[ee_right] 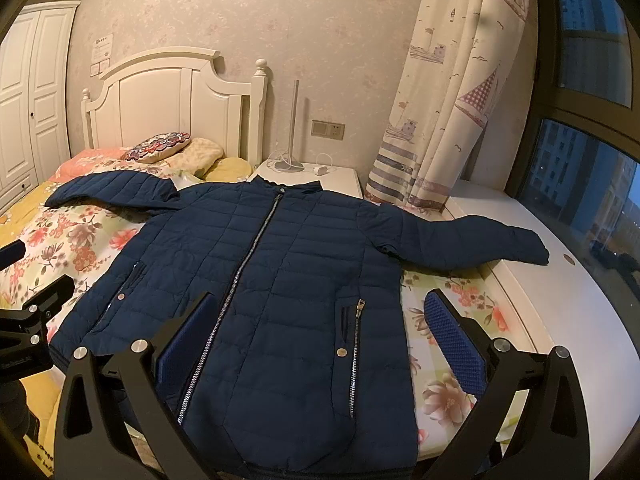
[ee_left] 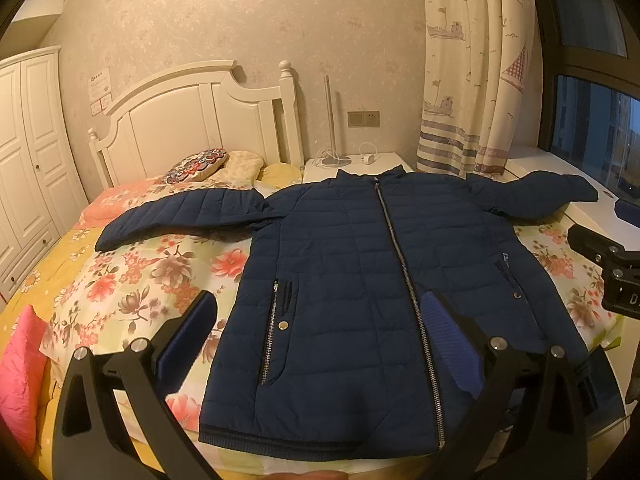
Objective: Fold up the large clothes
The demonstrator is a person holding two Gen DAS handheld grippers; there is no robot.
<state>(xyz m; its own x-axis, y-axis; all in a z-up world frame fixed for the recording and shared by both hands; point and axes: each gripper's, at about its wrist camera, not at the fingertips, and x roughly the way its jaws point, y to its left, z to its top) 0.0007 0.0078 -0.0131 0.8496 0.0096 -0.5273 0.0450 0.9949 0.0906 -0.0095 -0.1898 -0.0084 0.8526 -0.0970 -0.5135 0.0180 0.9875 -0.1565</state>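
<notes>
One navy quilted jacket (ee_left: 344, 264) lay flat and face up on the bed (ee_left: 132, 280), zipped shut along its single front zipper (ee_left: 404, 280), hem nearest the cameras and collar toward the far nightstand (ee_left: 356, 164). Its two sleeves were spread outward: the left sleeve (ee_left: 176, 216) rested on the floral quilt, while the right sleeve (ee_right: 472, 244) reached off the bed edge onto the white window ledge (ee_right: 560, 300). Two zippered pockets showed on the front, one on each side, each with one round snap beside it.

The left gripper (ee_left: 320, 320) hovered above the jacket's lower left part, its two blue-padded fingers spread wide and holding nothing; one finger was over the quilt just left of the jacket, the other over the jacket near the zipper. The right gripper (ee_right: 320, 320) likewise had its jaws wide apart and empty, one finger over the jacket near the zipper, the other over the quilt just right of the jacket.

At the far head of the bed lay three cushions: one embroidered cushion (ee_left: 198, 166), one pale cushion (ee_left: 240, 164) and one yellow cushion (ee_left: 280, 174). One pink pillow (ee_left: 20, 376) sat at the near left. One white headboard (ee_left: 192, 120) stood behind, one wardrobe (ee_left: 28, 160) at the far left, one sailboat-print curtain (ee_left: 472, 80) at the right, and one slim lamp (ee_left: 332, 128) on the nightstand.
</notes>
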